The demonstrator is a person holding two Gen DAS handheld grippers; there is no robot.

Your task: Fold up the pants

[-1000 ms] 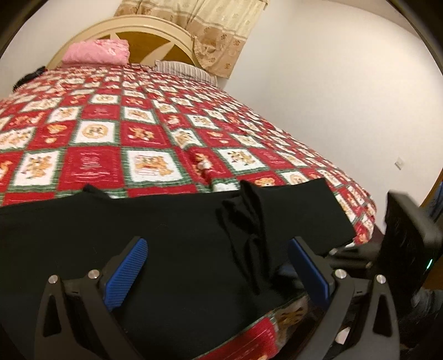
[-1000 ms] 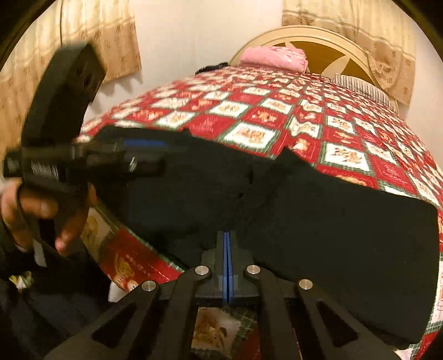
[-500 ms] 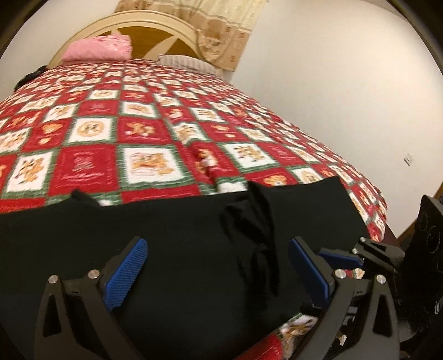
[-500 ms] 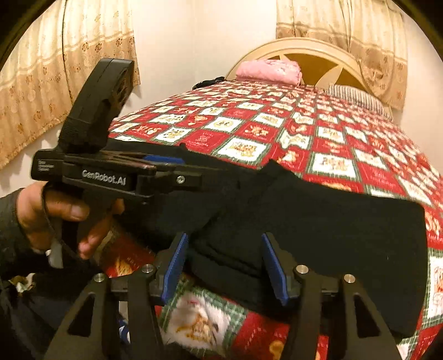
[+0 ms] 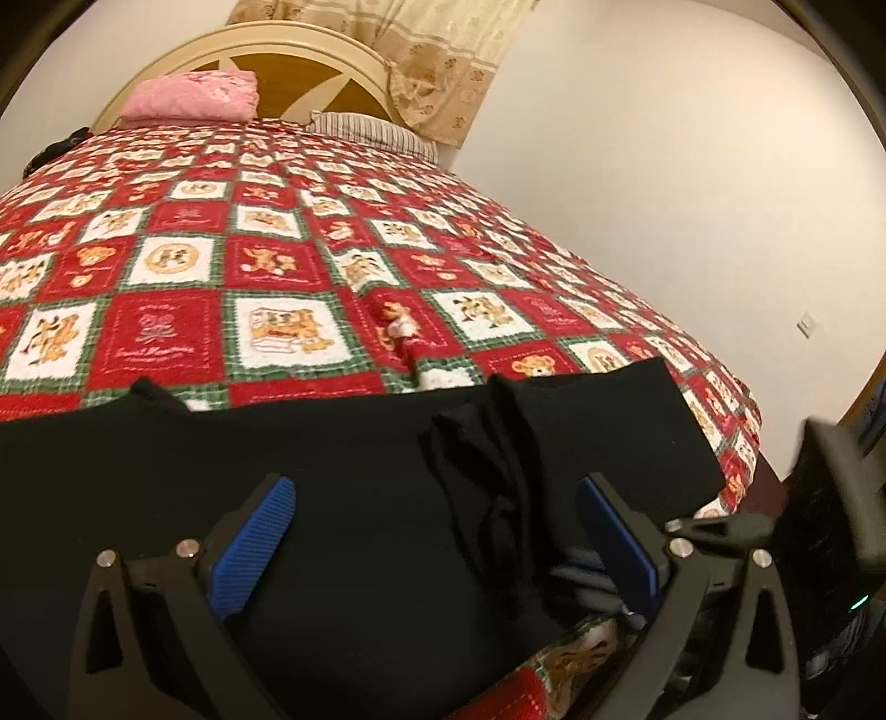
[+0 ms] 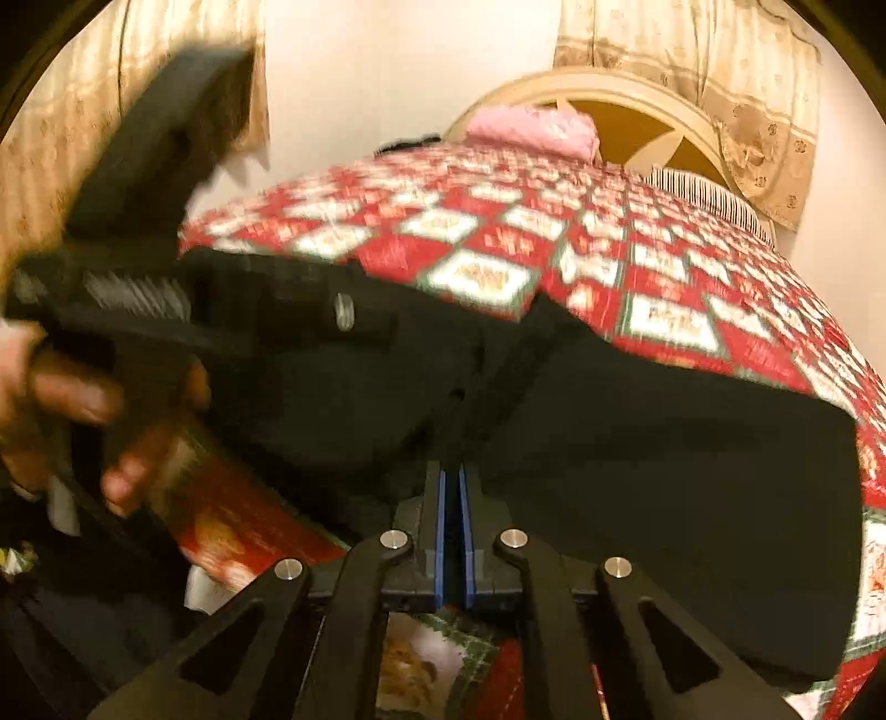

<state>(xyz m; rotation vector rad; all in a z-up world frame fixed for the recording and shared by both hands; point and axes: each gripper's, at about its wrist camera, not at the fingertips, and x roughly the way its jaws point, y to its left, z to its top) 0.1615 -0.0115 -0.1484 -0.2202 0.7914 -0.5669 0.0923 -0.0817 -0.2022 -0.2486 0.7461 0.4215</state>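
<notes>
Left wrist view, bed: you are looking along a bed that fills most of the frame, covered by a red, green and white checked quilt with teddy-bear panels.
Wall: plain pale wall on the right, a small socket plate low on it.
Pants: black, spread flat across the near edge of the bed, from the left border to the right corner of the quilt. A bunched ridge of cloth runs down them just right of centre.
Headboard: cream, rounded, with a brown inset, at the far end of the bed.
Curtain: beige patterned, hanging behind the headboard.
Pink bundle: folded pink cloth lying at the head of the bed.
Striped pillow: just right of the pink bundle.
Left gripper: your fingers stand wide apart over the pants, blue pads facing each other, nothing pinched between them. The bunched ridge lies between the fingers, nearer the right one.
Right wrist view, right gripper: your fingers are drawn together, blue pads nearly meeting. A thin black strip lies in the slit between them at the near hem of the pants; the picture is blurred, so you cannot tell for certain that cloth is pinched.
Left hand: blurred, wrapped round the handle of the left gripper at the left of this view.
</notes>
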